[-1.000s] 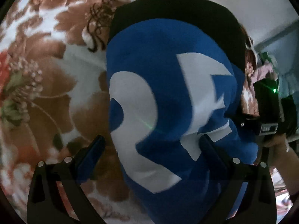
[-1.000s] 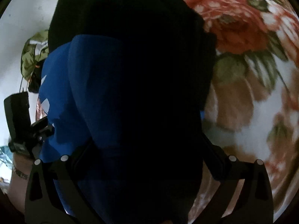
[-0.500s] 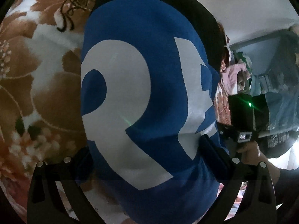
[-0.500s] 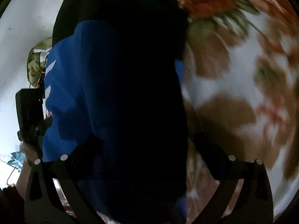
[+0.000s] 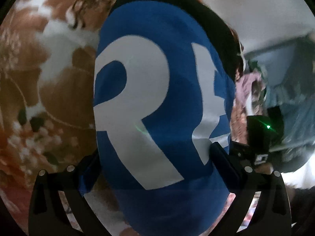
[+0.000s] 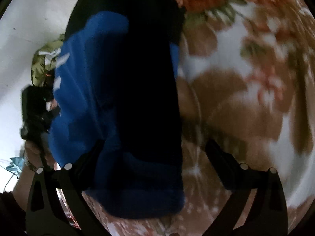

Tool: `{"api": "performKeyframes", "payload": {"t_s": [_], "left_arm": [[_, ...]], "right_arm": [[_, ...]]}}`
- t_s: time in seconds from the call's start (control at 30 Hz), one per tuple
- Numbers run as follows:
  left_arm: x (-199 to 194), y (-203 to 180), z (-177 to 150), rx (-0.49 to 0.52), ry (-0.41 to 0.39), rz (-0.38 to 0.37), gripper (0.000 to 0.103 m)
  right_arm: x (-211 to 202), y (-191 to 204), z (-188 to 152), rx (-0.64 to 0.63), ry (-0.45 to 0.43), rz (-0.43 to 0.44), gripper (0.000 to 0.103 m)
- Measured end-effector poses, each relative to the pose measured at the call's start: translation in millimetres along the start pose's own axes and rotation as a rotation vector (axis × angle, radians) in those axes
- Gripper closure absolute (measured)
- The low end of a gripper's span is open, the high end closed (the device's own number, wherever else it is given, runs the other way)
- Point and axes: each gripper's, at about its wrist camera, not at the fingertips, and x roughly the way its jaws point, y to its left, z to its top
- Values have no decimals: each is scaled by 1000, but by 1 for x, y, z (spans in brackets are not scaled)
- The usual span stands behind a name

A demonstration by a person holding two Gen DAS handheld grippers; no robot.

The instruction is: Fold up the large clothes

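Observation:
A large blue garment (image 5: 157,102) with big white letters and a black band hangs in front of the left wrist camera, above a floral bed cover. My left gripper (image 5: 155,161) has its jaws wide apart; the cloth drapes between and over them, and no pinch shows. In the right wrist view the same garment (image 6: 94,98) shows its blue and black side. My right gripper (image 6: 155,153) also stands wide apart, with the cloth over its left finger (image 6: 86,157). The right gripper's body shows in the left wrist view (image 5: 258,137).
A brown, white and red floral bed cover (image 6: 246,98) lies below. A white wall (image 6: 29,19) stands behind. A green cloth pile (image 6: 43,64) sits by the wall. Pink and teal clothes (image 5: 252,82) lie at the far right.
The garment has swung and lifted in front of both cameras. In the right wrist view its lower edge has risen and shifted left, baring more bed cover. Both grippers moved; the frames are blurred.

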Motion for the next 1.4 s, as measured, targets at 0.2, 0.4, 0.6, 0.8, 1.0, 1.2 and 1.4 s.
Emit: {"api": "performKeyframes", "payload": {"t_s": [0.2, 0.4, 0.6, 0.8, 1.0, 1.2, 1.4], "left_arm": [[16, 3, 8, -24, 37, -72, 4], [24, 9, 4, -44, 52, -97, 4], [18, 5, -3, -12, 23, -74, 20], [6, -18, -10, 38, -37, -35, 54], [-16, -70, -13, 121, -86, -31, 61], [-34, -106, -21, 171, -95, -18, 61], [-43, -117, -50, 173, -97, -13, 61]], "right_arm": [[23, 4, 50, -61, 73, 36, 4], [31, 3, 63, -82, 102, 35, 3], [37, 15, 54, -94, 81, 49, 25], [24, 27, 49, -148, 57, 54, 55], [-15, 23, 37, -138, -33, 57, 62], [-54, 47, 16, -174, -65, 6, 62], [-65, 58, -18, -186, -42, -22, 64]]}}
